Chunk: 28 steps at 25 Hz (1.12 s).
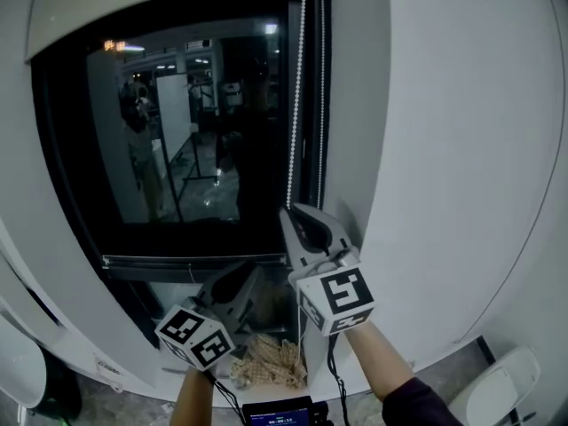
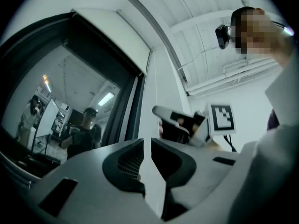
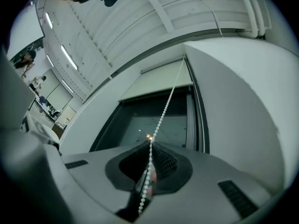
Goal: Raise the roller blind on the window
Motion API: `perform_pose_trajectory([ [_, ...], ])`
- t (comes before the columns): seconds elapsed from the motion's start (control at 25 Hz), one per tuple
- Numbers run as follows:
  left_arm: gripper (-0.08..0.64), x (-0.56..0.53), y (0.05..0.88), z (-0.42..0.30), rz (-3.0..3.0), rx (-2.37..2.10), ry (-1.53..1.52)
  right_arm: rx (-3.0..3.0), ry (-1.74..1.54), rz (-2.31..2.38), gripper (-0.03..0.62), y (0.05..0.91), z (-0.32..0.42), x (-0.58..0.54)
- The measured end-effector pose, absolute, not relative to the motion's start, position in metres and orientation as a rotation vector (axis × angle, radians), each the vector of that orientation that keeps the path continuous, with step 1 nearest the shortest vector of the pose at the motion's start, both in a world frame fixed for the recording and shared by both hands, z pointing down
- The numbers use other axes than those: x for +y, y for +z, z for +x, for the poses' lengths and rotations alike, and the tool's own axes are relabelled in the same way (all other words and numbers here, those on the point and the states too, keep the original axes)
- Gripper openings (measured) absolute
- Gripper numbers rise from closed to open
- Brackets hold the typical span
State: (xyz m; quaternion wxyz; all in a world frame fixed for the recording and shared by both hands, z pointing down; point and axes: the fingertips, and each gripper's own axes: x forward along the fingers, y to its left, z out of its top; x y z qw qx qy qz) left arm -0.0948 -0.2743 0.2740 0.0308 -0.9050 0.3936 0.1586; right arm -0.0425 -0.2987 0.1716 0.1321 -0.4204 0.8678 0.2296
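The ribbed dark pads of the right gripper [image 3: 150, 144] are pressed together on the bead chain [image 3: 164, 112], a string of small round white beads. The chain is pinched between the pads and drawn taut and straight up along the right edge of the window [image 1: 200, 131], towards its top right corner. In the head view this gripper [image 1: 293, 216], a smooth grey plastic shell with a white marker cube behind it, is held just inside the window's lower right corner. The jaws of the left gripper [image 2: 147, 143] are closed to a hairline slit, and nothing is held between their grooved black pads. It is held lower and to the left [image 1: 241, 278], beneath the window's bottom edge and apart from the chain. The roller blind [image 1: 169, 3], a flat and pale matte fabric, is seen only as a narrow band across the top edge of the window. Below it, the dark glossy glass inside the black frame is left uncovered, and ceiling lights and standing figures are mirrored in it. Smooth white wall [image 1: 461, 149] is seen to the right of the frame.
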Motion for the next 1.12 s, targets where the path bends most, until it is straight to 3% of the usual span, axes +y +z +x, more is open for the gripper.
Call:
perform_pose_trajectory([
  [0.2, 0.02, -0.274, 0.208, -0.084, -2.711, 1.155, 0.517, 2.569, 0.61, -1.211, 0.019, 0.21, -0.047, -0.305],
  [0.4, 0.081, -0.283, 0.175, -0.062, -2.637, 1.137, 0.45, 2.634, 0.533, -1.222, 0.019, 0.243, -0.054, -0.299],
  [0.88, 0.08, -0.296, 0.144, -0.042, -2.585, 1.14, 0.459, 2.705, 0.453, -1.173, 0.018, 0.295, -0.057, -0.277],
  [1.0, 0.026, -0.291, 0.144, -0.043, -2.591, 1.142, 0.492, 2.691, 0.484, -1.165, 0.02, 0.295, -0.054, -0.274],
  [1.12, 0.018, -0.29, 0.144, -0.045, -2.58, 1.153, 0.486, 2.689, 0.402, -1.13, 0.02, 0.293, -0.047, -0.272],
])
